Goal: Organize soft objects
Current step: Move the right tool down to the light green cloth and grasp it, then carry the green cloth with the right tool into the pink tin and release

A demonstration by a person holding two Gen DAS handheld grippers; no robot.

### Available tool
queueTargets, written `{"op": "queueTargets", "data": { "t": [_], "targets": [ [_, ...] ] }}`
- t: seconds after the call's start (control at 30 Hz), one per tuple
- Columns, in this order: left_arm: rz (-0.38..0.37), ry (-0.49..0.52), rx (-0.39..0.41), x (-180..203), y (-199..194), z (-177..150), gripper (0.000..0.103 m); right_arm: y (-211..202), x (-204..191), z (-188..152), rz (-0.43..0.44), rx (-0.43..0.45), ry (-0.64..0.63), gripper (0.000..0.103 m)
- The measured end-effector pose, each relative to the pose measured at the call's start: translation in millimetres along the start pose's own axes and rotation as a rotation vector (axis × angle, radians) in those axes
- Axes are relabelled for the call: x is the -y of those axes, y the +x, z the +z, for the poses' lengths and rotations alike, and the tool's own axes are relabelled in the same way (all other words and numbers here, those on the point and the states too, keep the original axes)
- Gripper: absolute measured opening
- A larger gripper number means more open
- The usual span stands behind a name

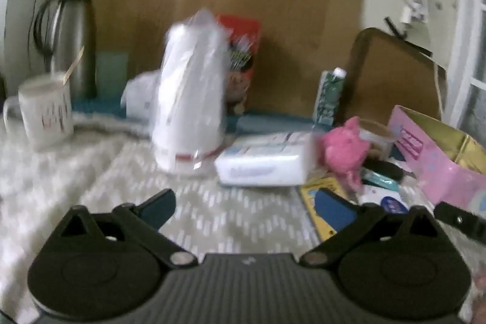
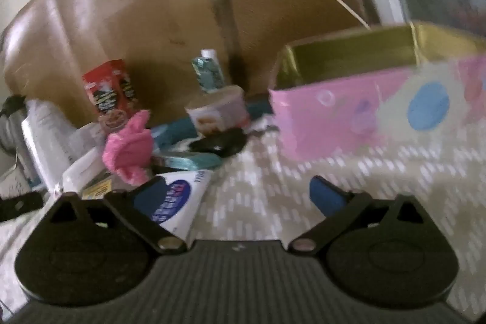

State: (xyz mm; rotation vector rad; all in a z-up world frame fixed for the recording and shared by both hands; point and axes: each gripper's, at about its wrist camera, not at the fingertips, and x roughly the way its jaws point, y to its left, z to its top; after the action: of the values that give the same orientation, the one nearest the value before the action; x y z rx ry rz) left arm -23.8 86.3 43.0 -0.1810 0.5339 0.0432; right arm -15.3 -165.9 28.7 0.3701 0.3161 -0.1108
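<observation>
Pink box (image 2: pixel 340 117) with a gold lining (image 2: pixel 349 53) fills the right of the right wrist view, open-topped; its contents are hidden. Left of centre, a fuzzy pink plush toy (image 2: pixel 129 146) sits on the patterned worktop (image 2: pixel 258 193), ears toward upper right, long axis tilted. Both the left gripper (image 1: pixel 247 207) and right gripper (image 2: pixel 240 196) have fingers spread wide, holding nothing.
</observation>
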Motion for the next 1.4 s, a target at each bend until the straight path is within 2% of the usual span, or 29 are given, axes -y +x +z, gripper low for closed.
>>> {"op": "queueTargets", "data": {
  "t": [0.07,0.1,0.13,0.23,0.37,0.4,0.5,0.57,0.67,0.83,0.9,1.0,1.1,1.13,1.27,1.33,1.37,1.4],
  "targets": [
    [-0.001,0.0,-0.016,-1.6,10.1,-8.4,0.096,-2.8,-8.1,-3.2,0.021,0.011,-0.073,0.091],
    [-0.013,-0.008,-0.045,-4.6,14.8,-9.2,0.088,-4.3,-11.7,-4.8,0.037,0.012,-0.11,0.081],
    [-0.037,-0.015,-0.043,-5.8,16.7,-6.3,0.087,-6.3,-14.0,-6.4,0.058,0.01,-0.143,0.071],
    [-0.062,-0.046,-0.027,-10.8,12.8,-8.8,0.087,-10.9,-24.1,-10.7,0.144,0.015,-0.233,0.056],
    [-0.072,-0.048,-0.026,-13.0,13.0,-16.3,0.087,-17.3,-41.8,-16.9,0.275,0.024,-0.375,0.055],
    [-0.062,-0.045,-0.016,-8.6,7.5,-28.0,0.087,-16.2,-43.0,-16.5,0.308,0.003,-0.388,0.055],
    [-0.049,-0.017,-0.007,-3.2,5.6,-30.5,0.087,-12.0,-45.2,-14.7,0.404,-0.075,-0.404,0.055],
    [-0.041,0.002,-0.013,-1.8,7.2,-31.3,0.087,-14.6,-48.1,-18.9,0.437,-0.092,-0.416,0.055],
    [-0.025,0.013,-0.029,-0.6,10.9,-31.2,0.087,-14.4,-56.8,-22.6,0.445,-0.109,-0.445,0.056],
    [-0.014,0.001,-0.045,-5.4,14.6,-31.5,0.087,-15.5,-65.3,-27.8,0.507,-0.163,-0.45,0.058],
    [-0.009,0.001,-0.053,-5.2,15.9,-31.6,0.087,-12.0,-73.1,-31.7,0.503,-0.192,-0.483,0.062],
    [-0.001,0.008,-0.06,-4.8,17.0,-31.4,0.087,-8.0,-87.2,-40.4,0.464,-0.235,-0.548,0.061],
    [0.006,0.01,-0.066,-5.5,17.6,-30.9,0.087,-8.7,-84.1,-39.4,0.517,-0.248,-0.504,0.02],
    [0.008,0.009,-0.07,-5.7,18.1,-30.9,0.087,-10.8,-83.0,-40.2,0.508,-0.244,-0.502,0.014],
    [0.015,0.014,-0.085,-6.5,21.0,-29.8,0.087,-18.6,-71.8,-35.6,0.519,-0.259,-0.478,0.011],
    [0.017,0.02,-0.09,-4.8,18.4,-29.9,0.086,-25.1,-60.9,-34.1,0.49,-0.245,-0.464,0.011],
    [-0.002,0.012,-0.093,-2.0,13.9,-30.6,0.085,-28.4,-53.9,-33.4,0.464,-0.233,-0.46,0.01],
    [-0.054,0.003,-0.094,1.8,8.7,-31.2,0.085,-31.4,-44.6,-31.6,0.427,-0.218,-0.45,0.01]
  ]
}}
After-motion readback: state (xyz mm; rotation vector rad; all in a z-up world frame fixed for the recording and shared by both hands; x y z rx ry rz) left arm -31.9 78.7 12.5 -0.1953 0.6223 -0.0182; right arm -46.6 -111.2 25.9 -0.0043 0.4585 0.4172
